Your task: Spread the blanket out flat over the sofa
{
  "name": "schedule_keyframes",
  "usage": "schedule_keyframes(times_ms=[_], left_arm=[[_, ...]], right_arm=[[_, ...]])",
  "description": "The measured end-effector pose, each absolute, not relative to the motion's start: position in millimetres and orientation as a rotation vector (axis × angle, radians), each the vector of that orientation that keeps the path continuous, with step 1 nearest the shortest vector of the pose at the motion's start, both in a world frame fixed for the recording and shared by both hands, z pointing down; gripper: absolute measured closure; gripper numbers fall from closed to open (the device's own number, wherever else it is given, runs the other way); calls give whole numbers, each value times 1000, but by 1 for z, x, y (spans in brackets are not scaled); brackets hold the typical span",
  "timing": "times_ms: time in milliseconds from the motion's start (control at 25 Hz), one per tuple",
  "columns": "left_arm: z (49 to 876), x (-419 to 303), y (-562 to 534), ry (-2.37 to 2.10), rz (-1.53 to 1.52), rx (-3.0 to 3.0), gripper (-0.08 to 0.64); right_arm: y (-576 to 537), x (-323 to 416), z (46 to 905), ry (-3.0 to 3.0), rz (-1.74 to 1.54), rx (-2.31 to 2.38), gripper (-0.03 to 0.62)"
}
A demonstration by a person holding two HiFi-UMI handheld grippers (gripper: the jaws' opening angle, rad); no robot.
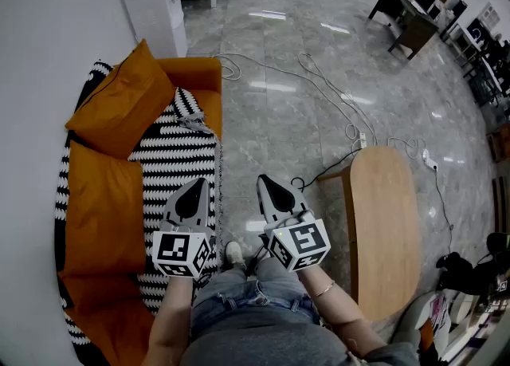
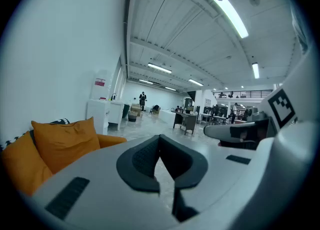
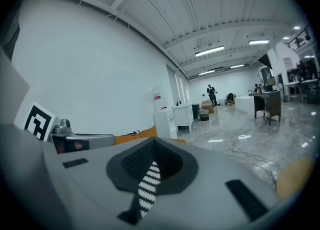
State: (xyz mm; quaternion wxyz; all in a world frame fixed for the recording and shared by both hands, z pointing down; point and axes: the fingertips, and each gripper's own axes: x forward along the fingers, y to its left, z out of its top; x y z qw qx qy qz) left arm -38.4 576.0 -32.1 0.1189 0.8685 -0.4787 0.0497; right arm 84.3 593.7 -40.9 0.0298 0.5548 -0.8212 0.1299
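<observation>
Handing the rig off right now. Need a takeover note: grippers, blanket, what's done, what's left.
Left gripper: shut, empty, over the sofa's front edge.
Right gripper: shut, over the floor; no cloth hangs from it.
Blanket: on the sofa, covering most of the seat and showing on both sides of the orange cushions.
Done: blanket mostly spread.
Left: rumpled fold at the far end, with orange showing beside it. It probably needs pulling flat.
</observation>
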Motion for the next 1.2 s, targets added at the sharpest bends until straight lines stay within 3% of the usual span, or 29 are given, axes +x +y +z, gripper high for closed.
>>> schedule_keyframes(times_ms=[1200], left_arm=[[-12, -60, 579, -1430, 169, 2498, 543]], right_arm=[[589, 93, -35, -2499, 461, 1762, 581]])
